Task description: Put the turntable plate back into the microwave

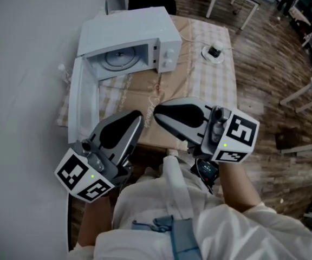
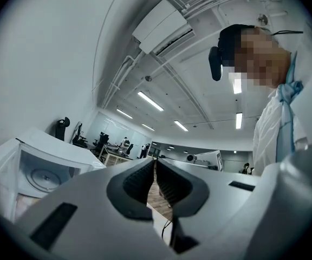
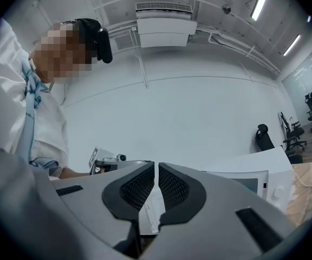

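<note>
Fingers (image 1: 164, 116) together near checked table (image 1: 216, 85)

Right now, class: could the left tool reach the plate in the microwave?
Probably yes: the door stands open and nothing lies between the left tool and the plate, though the tool is some way off and shut.

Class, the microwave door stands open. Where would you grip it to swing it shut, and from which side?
Probably the door's free edge, the one farthest from the hinge on the microwave. Come from the near side with the jaws straddling the panel. It stands upright and thin, and that edge points toward the person.
</note>
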